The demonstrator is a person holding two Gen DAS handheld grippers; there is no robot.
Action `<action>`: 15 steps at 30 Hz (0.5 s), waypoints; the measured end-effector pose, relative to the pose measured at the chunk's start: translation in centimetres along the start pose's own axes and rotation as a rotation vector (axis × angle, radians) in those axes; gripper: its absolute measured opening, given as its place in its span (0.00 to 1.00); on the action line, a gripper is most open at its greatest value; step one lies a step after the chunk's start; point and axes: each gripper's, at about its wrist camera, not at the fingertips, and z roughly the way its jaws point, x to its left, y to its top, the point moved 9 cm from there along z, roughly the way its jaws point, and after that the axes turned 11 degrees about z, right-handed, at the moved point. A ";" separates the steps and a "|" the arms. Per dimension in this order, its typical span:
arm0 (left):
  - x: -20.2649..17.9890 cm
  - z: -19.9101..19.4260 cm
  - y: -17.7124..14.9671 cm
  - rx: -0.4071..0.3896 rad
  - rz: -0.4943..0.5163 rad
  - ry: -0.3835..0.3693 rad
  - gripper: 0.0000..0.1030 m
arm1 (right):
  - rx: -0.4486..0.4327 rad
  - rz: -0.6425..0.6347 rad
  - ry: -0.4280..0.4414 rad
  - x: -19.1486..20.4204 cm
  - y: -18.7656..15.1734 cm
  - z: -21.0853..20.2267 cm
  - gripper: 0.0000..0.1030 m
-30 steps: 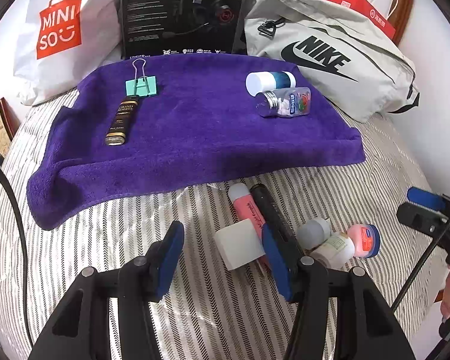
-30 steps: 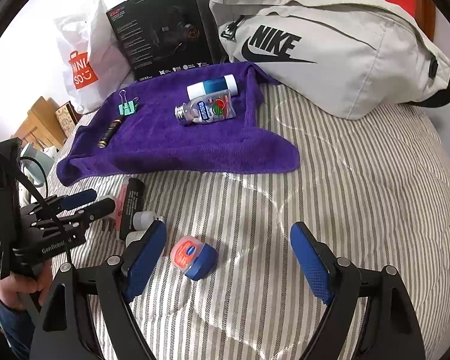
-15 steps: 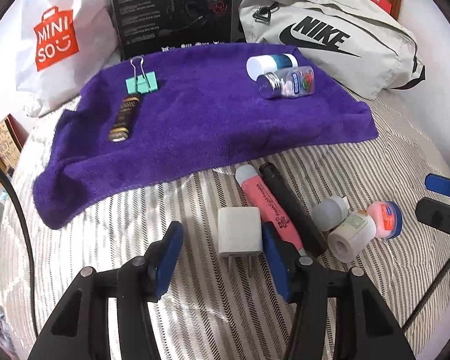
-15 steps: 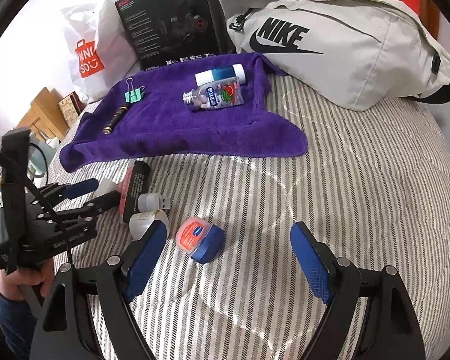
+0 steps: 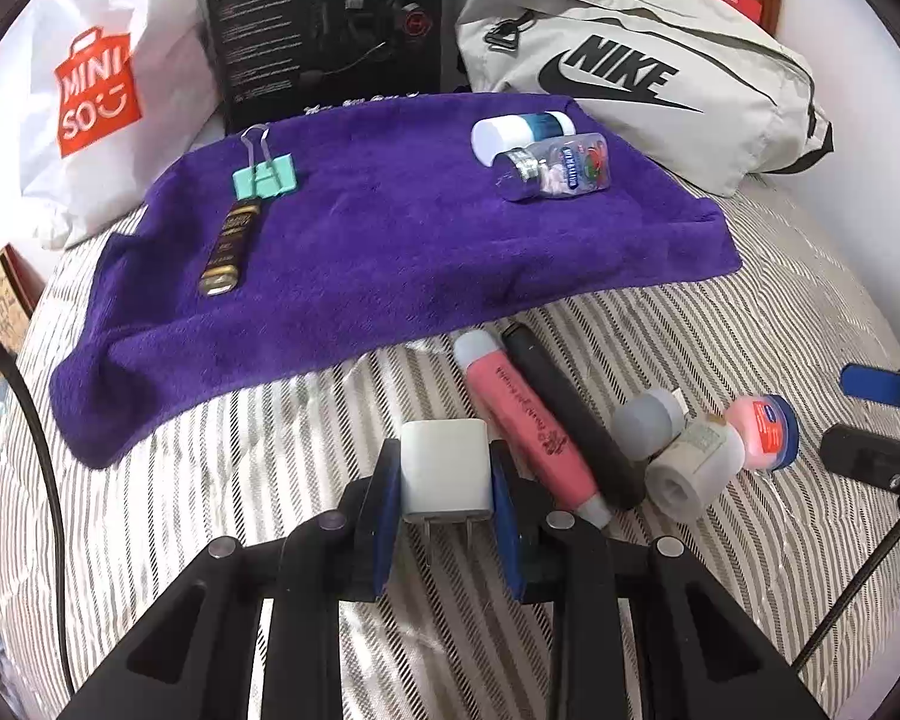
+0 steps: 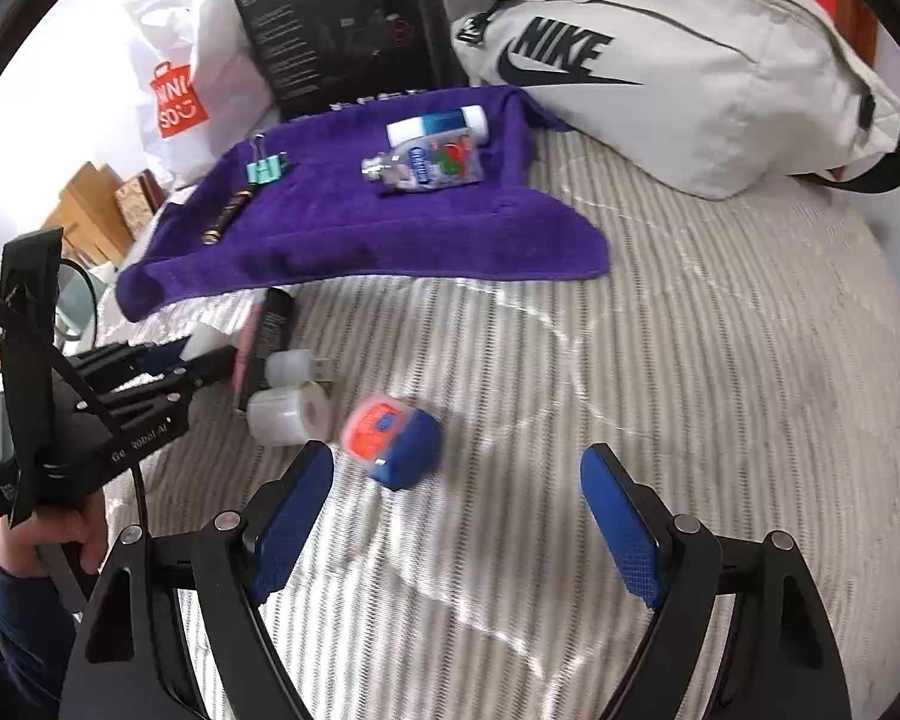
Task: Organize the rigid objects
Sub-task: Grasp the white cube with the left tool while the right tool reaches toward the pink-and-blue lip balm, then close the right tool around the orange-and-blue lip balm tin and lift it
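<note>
My left gripper (image 5: 445, 480) is clamped on the charger (image 5: 445, 468): the two blue pads press its sides, and its two prongs point back toward me, above the striped bedcover (image 5: 240, 480). Just right of my left fingers lie the pink tube (image 5: 528, 420) and the black tube (image 5: 570, 414), side by side and touching. Further right are the grey cap (image 5: 645, 423), the white roll (image 5: 693, 468) and the jar (image 5: 765, 432), close together.

My right gripper (image 6: 456, 522) has its fingers wide apart and holds nothing. The jar (image 6: 393, 441) lies on the bedcover just ahead of them, nearer to the left finger, a little blurred. The roll (image 6: 288, 414) is beside that finger.

Beyond both grippers the purple towel (image 5: 390, 252) is spread on the bed. On it, far left of my left fingers, are the clip (image 5: 265, 177) and a dark small tube (image 5: 228, 246); far right are a white bottle (image 5: 519, 129) and a clear bottle (image 5: 552, 171), touching. Behind the towel stand a Miniso bag (image 5: 96, 90), a black box (image 5: 324, 24) and a Nike bag (image 5: 630, 66).

Only the right view shows my hand (image 6: 60, 534) on the left gripper's handle and wooden furniture (image 6: 96, 210) beside the bed. Only the left view shows the charger's prongs.
</note>
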 end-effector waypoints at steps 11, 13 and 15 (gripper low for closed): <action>0.9 -0.7 -1.0 -0.018 -0.053 -0.038 0.26 | 0.008 -0.200 -0.077 1.6 -0.9 3.7 0.69; 0.9 -0.8 -1.0 -0.020 -0.058 -0.048 0.26 | -0.004 -0.241 -0.085 1.8 -0.8 3.7 0.68; 1.0 -0.8 -0.9 -0.024 -0.067 -0.057 0.26 | -0.004 -0.249 -0.077 1.8 -0.6 3.9 0.67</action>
